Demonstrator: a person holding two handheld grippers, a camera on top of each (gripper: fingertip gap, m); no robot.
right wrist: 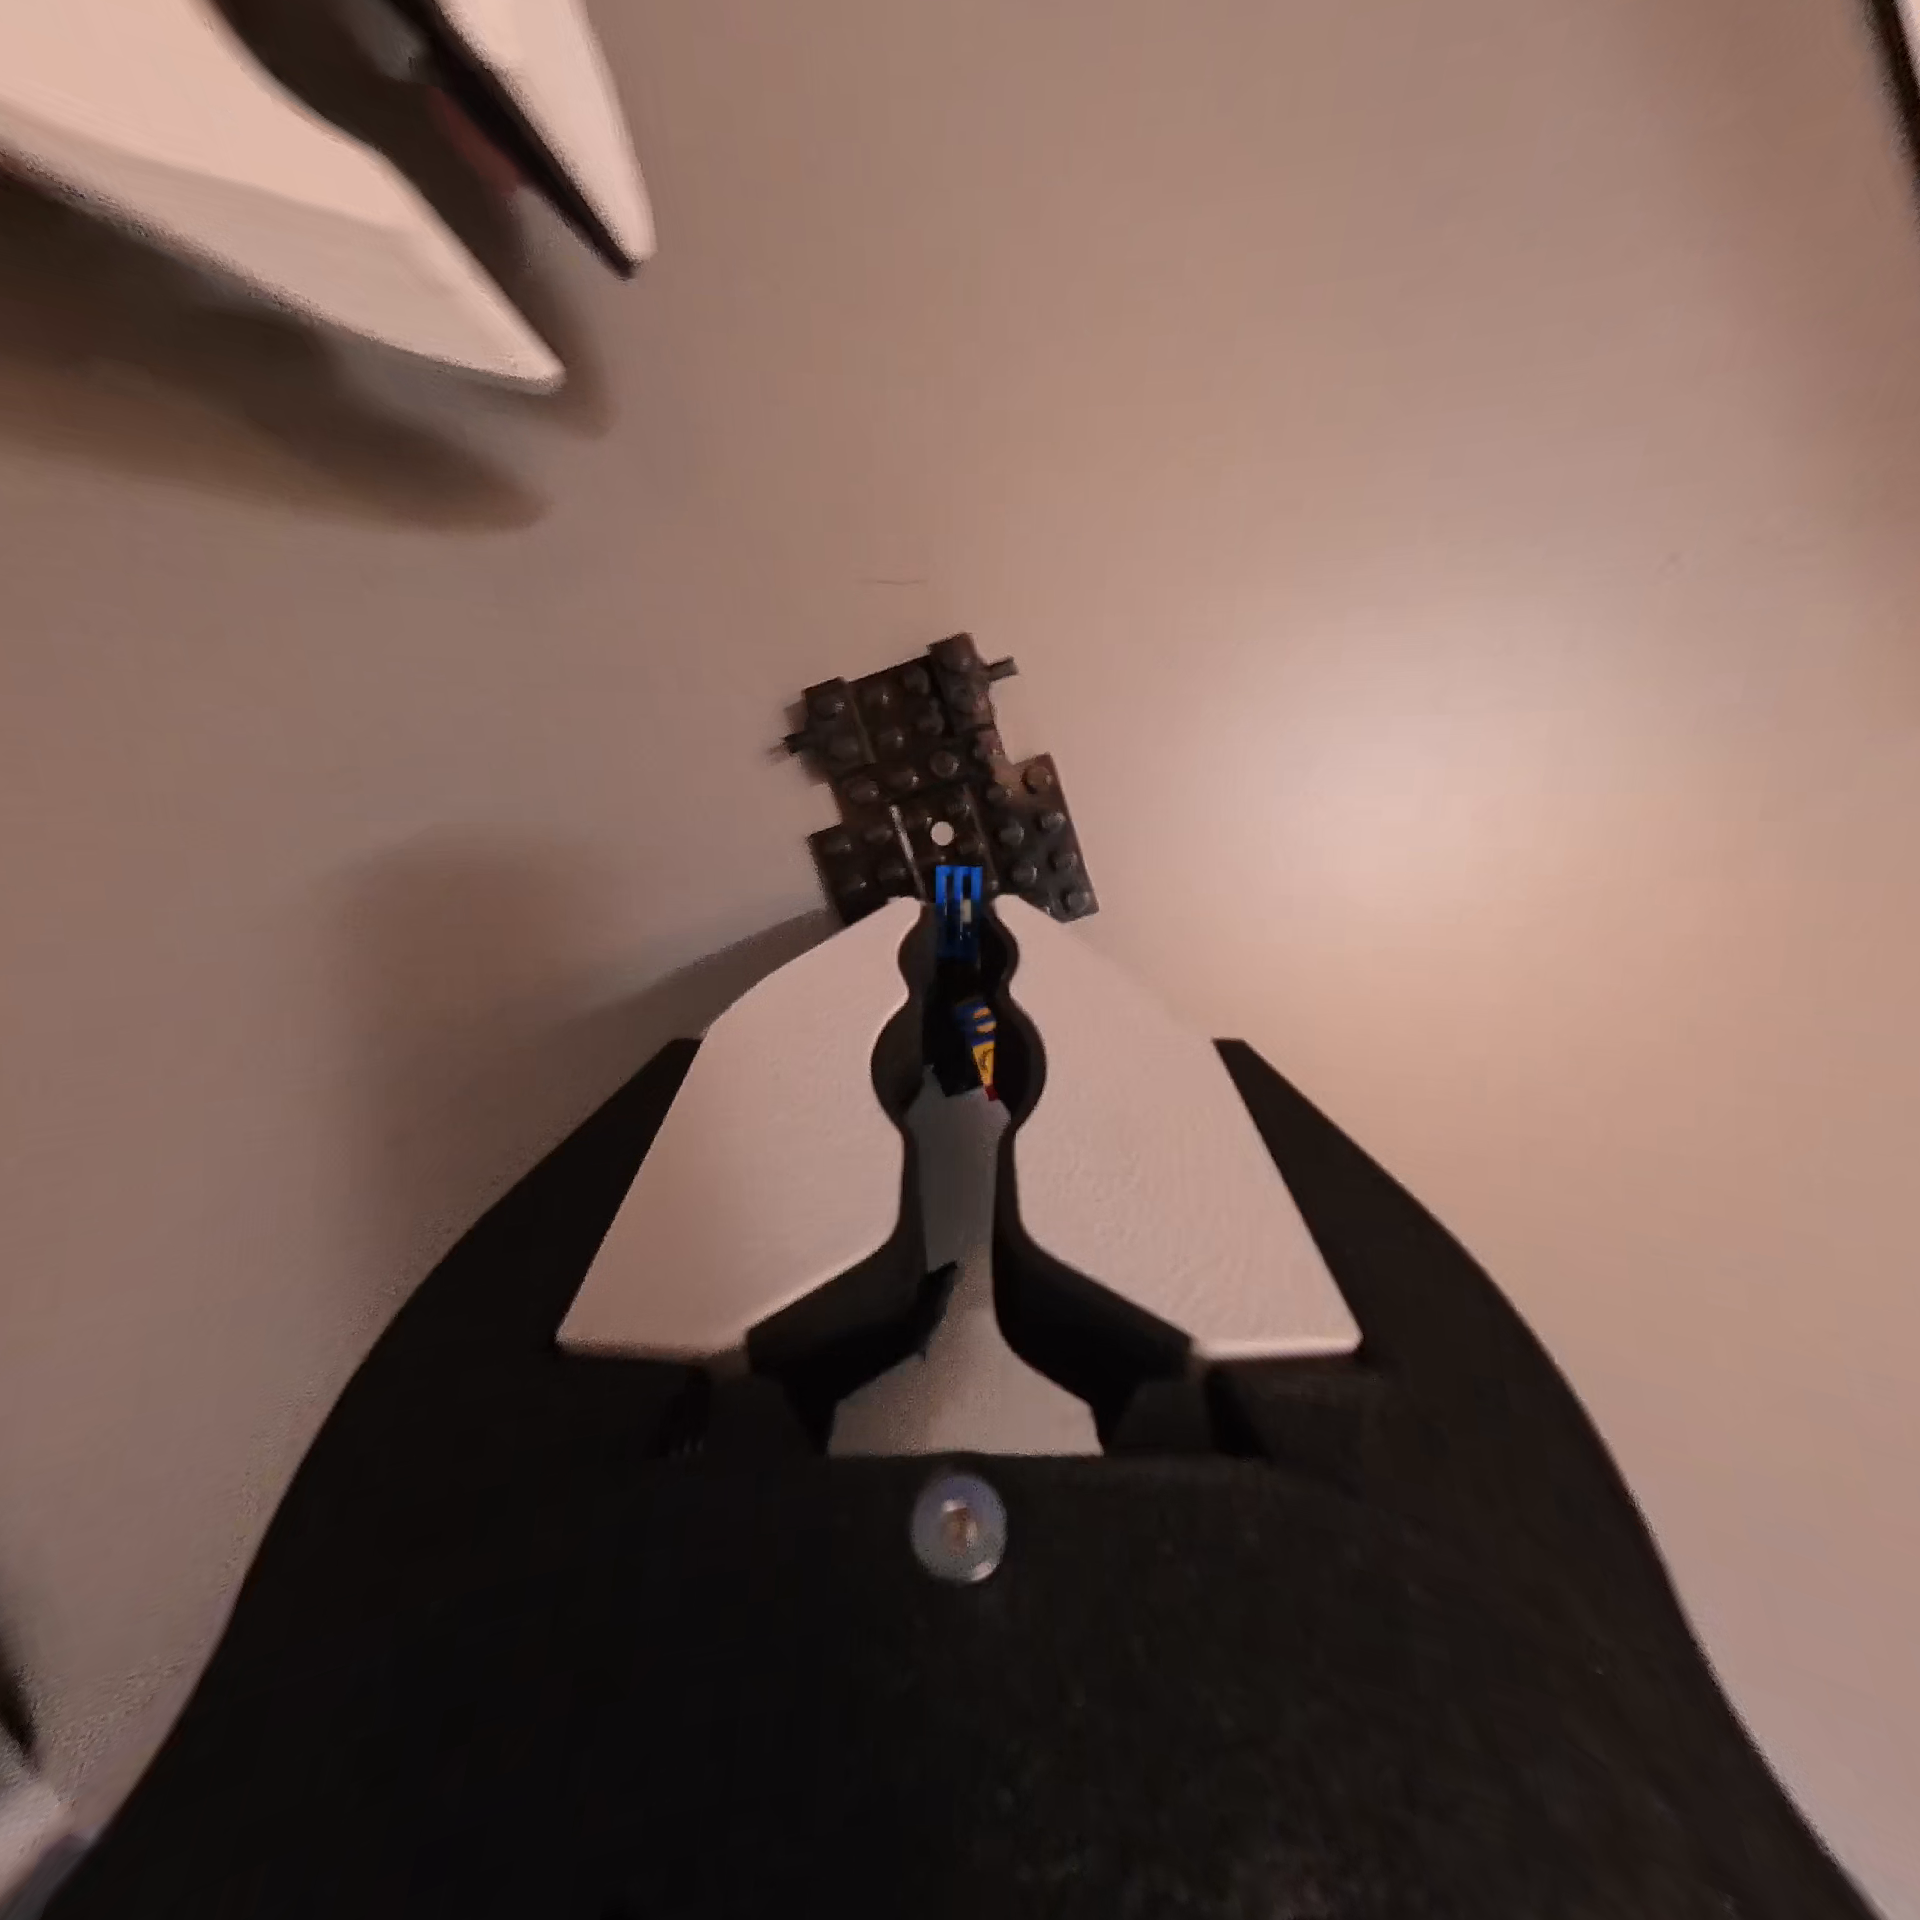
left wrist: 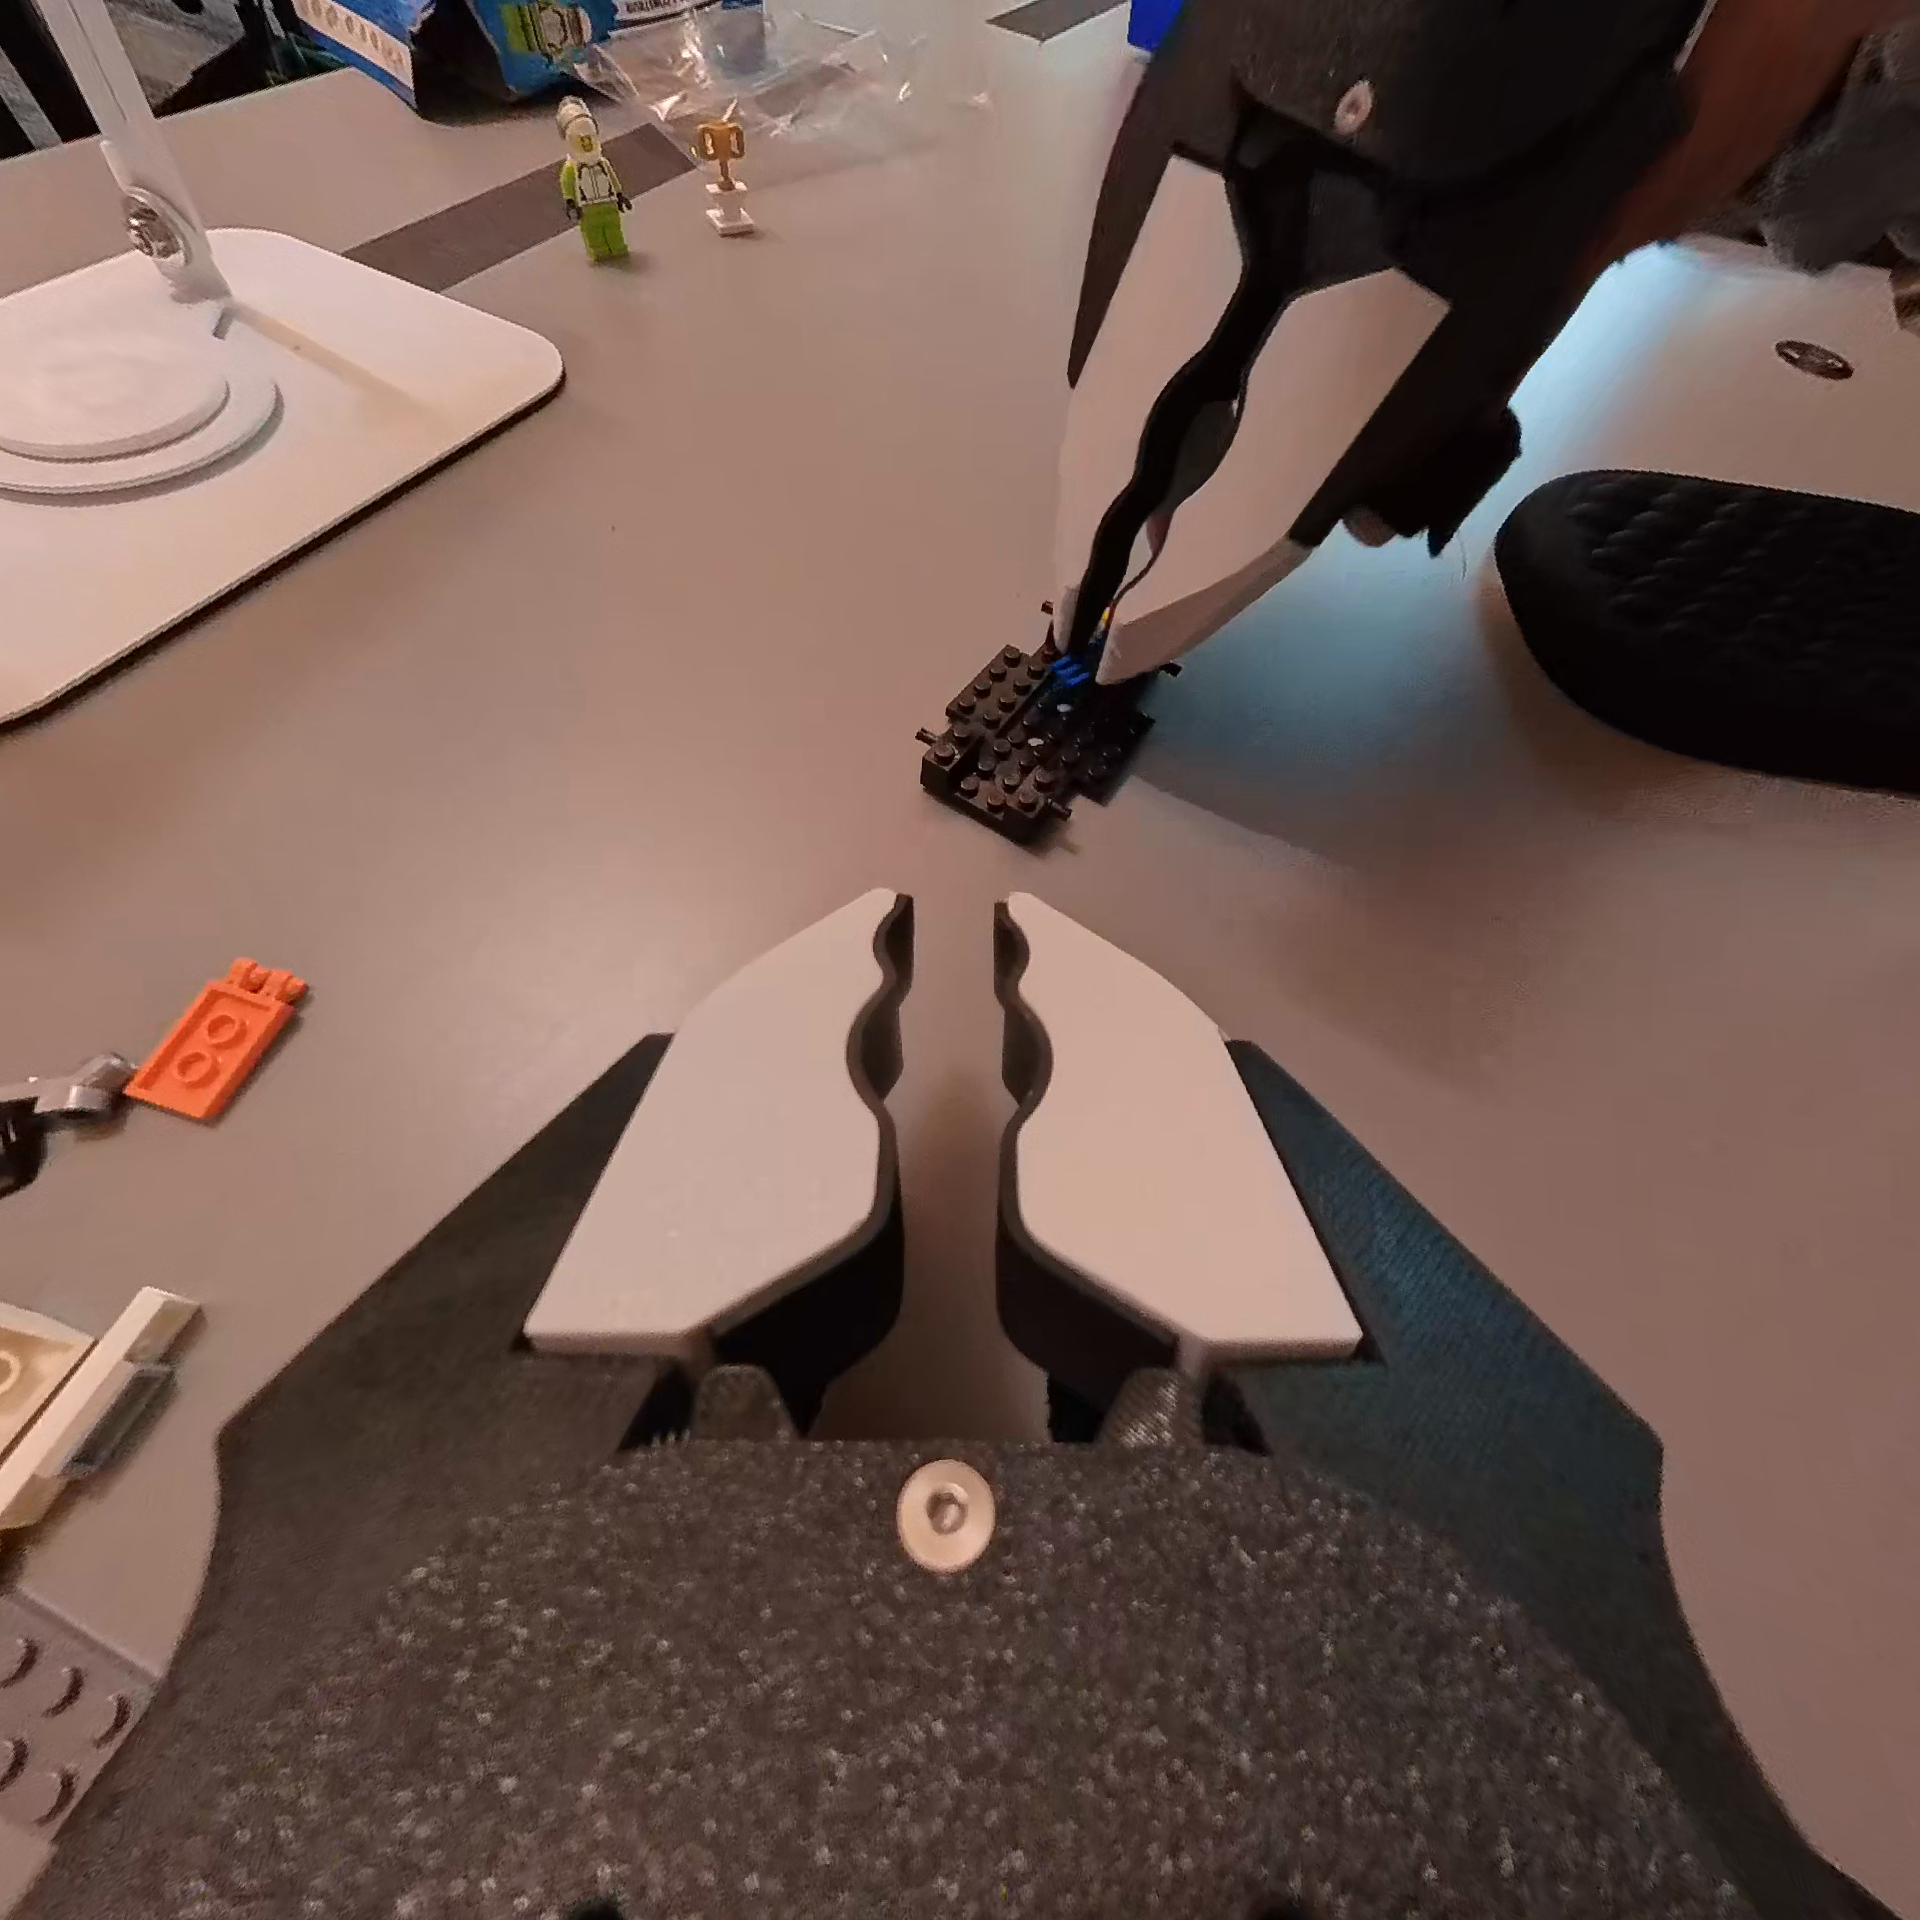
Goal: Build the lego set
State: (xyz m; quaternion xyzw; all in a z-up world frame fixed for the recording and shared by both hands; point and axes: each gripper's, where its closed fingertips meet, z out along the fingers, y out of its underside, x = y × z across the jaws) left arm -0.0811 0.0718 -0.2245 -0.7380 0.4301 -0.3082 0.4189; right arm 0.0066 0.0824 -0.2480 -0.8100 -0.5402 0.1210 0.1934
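Spare bits, left edge of the left wrist view: the orange plate (left wrist: 216, 1042), a grey clip (left wrist: 78, 1081) and a white piece (left wrist: 99, 1382) just lie there on the table (left wrist: 727, 623); you don't need them for this step, so ignore them.

Upper left: white lamp base (left wrist: 208, 416), with the little figure (left wrist: 595, 187) and trophy (left wrist: 724, 177) standing behind it, well clear of the work.

Left gripper (left wrist: 954, 906): centre bottom of its own view, fingers a little apart and empty, pointing at the black car base (left wrist: 1034, 738) but not touching it. I'd say bring it in and pin the near end of the base so it can't skid.

Car base: flat on the table, centre right in the left view, dead centre in the right view (right wrist: 935, 779).

Right gripper (right wrist: 958, 914): clamped on a small blue piece (right wrist: 956, 899), tips right down at the near edge of the base. Whether the piece is seated yet, I can't tell.

How to nail it: line the blue piece square with the studs, press straight down, don't twist, and let go only once it sits flush.

Right side: a dark padded thing (left wrist: 1714, 623) lies near the base, so watch your wrist.
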